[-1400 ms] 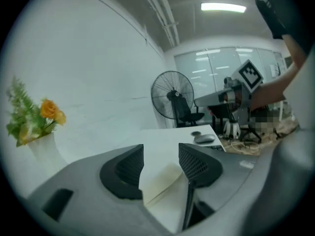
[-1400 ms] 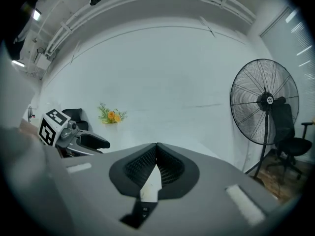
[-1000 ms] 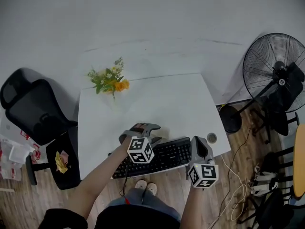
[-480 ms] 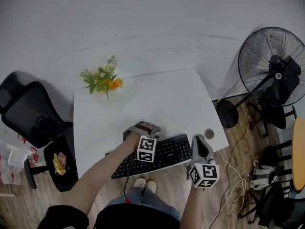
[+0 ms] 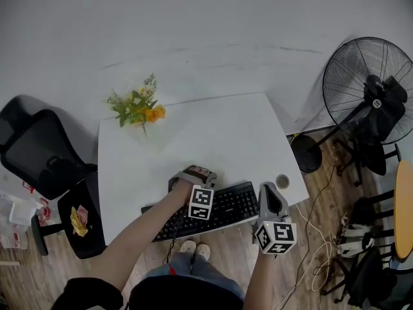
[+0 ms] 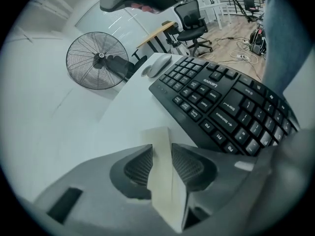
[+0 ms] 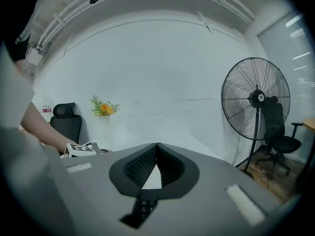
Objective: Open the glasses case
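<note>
**Left claw closes on glasses case; opening yet to come**

Nearest to us, at 6 o'clock in the head view, the person's forearms reach over the near edge of the white table [image 5: 213, 134]. The left gripper [image 6: 161, 149] tips steeply down there. Its jaws are closing on the glasses case [image 6: 166, 181], a pale, flat, wedge-shaped thing standing on edge between the ribbed pads [image 6: 138, 167]. In the left gripper view we see no gap on either side, so both pads appear to meet its faces. From above, the case is hidden under that gripper.

At 3 o'clock from it, the right gripper [image 5: 271, 192] hangs over the right end of the black keyboard [image 5: 232, 206]. Its jaws are closed tip to tip with nothing between them.

We judge the task to be at its first step. The case is seized, but we can make out no raised flap or parted seam on it, so the opening itself is all left to do. In our view the idle right claw would have to come across to the case and work the flap while the left one steadies it.

Farther off, a sprig of flowers [image 5: 137, 106] stands at 11 o'clock on the table's far corner. A black office chair [image 5: 39, 154] sits at 9 o'clock and a pedestal fan [image 5: 368, 86] at 2 o'clock.
</note>
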Available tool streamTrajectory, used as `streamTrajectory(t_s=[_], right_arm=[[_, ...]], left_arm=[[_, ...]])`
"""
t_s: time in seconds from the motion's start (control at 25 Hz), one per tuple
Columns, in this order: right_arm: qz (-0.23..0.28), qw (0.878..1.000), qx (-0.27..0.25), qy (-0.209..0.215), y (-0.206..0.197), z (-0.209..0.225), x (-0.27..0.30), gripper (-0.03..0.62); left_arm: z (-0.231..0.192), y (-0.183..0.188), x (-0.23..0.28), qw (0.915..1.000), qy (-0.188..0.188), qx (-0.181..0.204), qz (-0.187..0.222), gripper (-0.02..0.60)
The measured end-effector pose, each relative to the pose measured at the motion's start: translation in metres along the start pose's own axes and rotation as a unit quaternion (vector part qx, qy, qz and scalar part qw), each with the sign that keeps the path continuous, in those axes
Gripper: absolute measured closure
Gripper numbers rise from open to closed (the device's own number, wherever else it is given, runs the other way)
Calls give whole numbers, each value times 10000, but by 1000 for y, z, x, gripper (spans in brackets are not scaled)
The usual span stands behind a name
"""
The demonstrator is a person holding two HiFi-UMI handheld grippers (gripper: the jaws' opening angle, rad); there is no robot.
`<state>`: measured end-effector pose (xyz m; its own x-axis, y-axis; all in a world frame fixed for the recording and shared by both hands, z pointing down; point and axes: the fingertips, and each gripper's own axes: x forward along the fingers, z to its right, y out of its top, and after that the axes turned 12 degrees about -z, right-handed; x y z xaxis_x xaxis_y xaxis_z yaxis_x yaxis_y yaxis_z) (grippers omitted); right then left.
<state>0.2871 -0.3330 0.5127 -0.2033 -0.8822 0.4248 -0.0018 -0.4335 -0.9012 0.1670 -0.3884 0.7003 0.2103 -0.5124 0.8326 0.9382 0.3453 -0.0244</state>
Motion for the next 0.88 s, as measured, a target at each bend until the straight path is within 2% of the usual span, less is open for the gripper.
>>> streamTrajectory(t_s=[0.28,0.56,0.88], right_arm=[[-16,10000,31,29,-1,-1,3,580],[-17,10000,48,24,-1,0,2,580],[-53,10000,47,1,-3,1,3,580]], left_arm=[[-2,-1,-2,10000,77,0,-28,470],[-15,-1,-12,9993,349,-111,59,524],[-55,-8,-11,9974,638,-333,55,561]])
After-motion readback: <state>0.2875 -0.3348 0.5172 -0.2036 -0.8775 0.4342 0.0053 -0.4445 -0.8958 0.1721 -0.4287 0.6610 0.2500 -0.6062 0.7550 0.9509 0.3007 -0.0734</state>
